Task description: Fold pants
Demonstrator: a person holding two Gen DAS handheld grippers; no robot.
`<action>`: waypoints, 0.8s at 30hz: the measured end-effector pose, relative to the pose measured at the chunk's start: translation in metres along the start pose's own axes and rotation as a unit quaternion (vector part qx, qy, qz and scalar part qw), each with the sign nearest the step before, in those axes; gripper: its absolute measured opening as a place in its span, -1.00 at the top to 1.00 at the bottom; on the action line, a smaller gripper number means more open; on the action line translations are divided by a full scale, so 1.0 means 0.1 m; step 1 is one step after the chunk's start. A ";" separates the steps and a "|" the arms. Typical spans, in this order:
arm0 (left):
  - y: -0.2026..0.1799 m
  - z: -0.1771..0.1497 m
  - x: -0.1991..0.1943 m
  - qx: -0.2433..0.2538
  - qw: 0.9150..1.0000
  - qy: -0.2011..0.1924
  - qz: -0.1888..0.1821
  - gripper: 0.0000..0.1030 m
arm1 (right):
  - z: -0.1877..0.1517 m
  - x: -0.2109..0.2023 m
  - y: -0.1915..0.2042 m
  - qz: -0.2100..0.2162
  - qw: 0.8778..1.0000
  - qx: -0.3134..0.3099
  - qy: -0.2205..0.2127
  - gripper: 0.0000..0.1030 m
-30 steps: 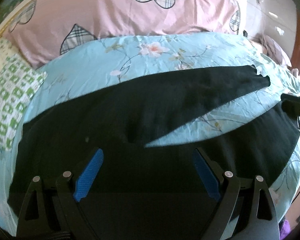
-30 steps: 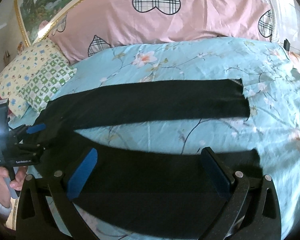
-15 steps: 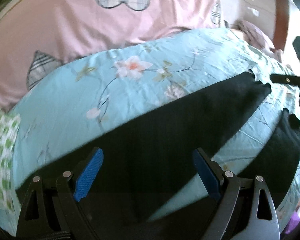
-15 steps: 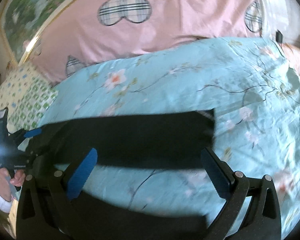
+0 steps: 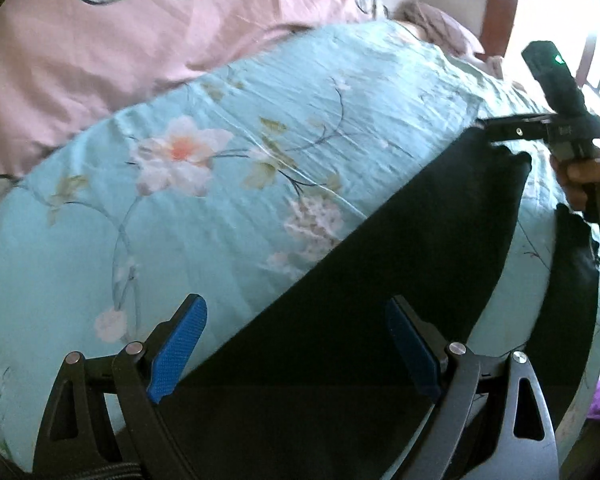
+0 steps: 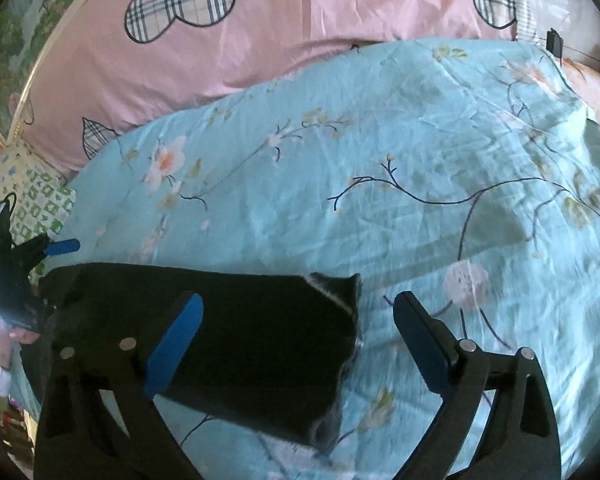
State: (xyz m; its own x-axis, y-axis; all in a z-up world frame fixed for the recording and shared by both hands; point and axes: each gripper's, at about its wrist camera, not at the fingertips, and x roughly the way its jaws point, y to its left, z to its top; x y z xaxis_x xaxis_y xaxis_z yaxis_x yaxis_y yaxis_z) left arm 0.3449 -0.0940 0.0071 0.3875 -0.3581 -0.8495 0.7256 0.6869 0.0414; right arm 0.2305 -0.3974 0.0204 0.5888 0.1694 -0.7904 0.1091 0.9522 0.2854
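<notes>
- The black pants (image 5: 400, 264) are spread flat on the bed's light blue floral cover (image 5: 228, 200), legs splayed apart (far leg running off to the right, near leg closer to the bed's edge).
- Looks like the very first step: getting both tongs onto the far leg so it can be laid over the near one. No fold in yet as far as I can tell.
- Left tongs (image 5: 296, 344) are wide apart, hovering over the far leg's upper part, nothing between the pads.
- Right tongs (image 6: 296, 340) are out at the far leg's cuff (image 6: 332, 296); they're wide but just starting to close, and the cuff sits in the gap, left pad over the cloth, not pinched yet.
- Next move, I'd guess: drop lower, pinch only that leg's edge (not the cover under it), then carry it toward the near leg with both hands in step.
- Pink heart-print pillow (image 6: 300, 20) sits at the far side, well clear.
</notes>
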 end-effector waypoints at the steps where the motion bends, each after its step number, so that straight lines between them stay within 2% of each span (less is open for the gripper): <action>1: 0.02 0.03 0.09 0.003 1.000 0.009 0.007 -0.78 | 0.02 0.05 -0.02 0.002 1.000 0.001 0.005 -0.86; 3: 0.03 0.05 0.24 0.014 0.999 0.030 0.003 -0.75 | 0.05 0.11 -0.04 0.005 1.000 0.004 0.011 -0.84; 6: 0.01 0.08 0.41 0.031 0.997 0.064 -0.015 -0.55 | 0.07 0.17 -0.05 0.011 1.000 0.000 0.016 -0.70; 8: -0.05 0.10 0.50 0.041 0.995 0.083 -0.034 -0.46 | 0.08 0.19 -0.04 0.015 1.000 -0.004 0.018 -0.51; 9: -0.08 0.11 0.52 0.043 0.994 0.089 -0.042 -0.35 | 0.08 0.20 -0.03 0.017 1.000 -0.006 0.019 -0.45; 11: -0.13 0.11 0.52 0.043 0.993 0.093 -0.059 0.06 | 0.09 0.21 -0.01 0.020 0.999 -0.010 0.023 -0.16; 12: -0.15 0.11 0.49 0.042 0.993 0.091 -0.065 0.47 | 0.09 0.21 0.00 0.020 0.999 -0.012 0.023 -0.05; 13: -0.17 0.11 0.45 0.042 0.993 0.087 -0.065 0.71 | 0.09 0.21 0.00 0.019 0.999 -0.013 0.023 0.17; 14: -0.20 0.09 0.38 0.042 0.994 0.079 -0.060 0.75 | 0.09 0.19 0.00 0.019 1.000 -0.012 0.022 0.46; 16: -0.23 0.05 0.26 0.036 0.996 0.065 -0.055 0.84 | 0.08 0.13 -0.01 0.027 1.000 -0.008 0.013 0.77; 24: -0.51 -0.22 -0.48 0.010 0.998 0.015 -0.054 0.90 | -0.05 -0.29 0.13 0.056 0.997 -0.038 -0.025 0.81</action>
State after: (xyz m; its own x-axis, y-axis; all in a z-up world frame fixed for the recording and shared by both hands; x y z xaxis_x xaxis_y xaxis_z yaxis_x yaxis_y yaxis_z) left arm 0.2767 -0.0976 0.0345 0.2899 -0.4106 -0.8645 0.7737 0.6322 -0.0408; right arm 0.2106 -0.3889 0.0442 0.6335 0.2645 -0.7271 -0.0197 0.9450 0.3265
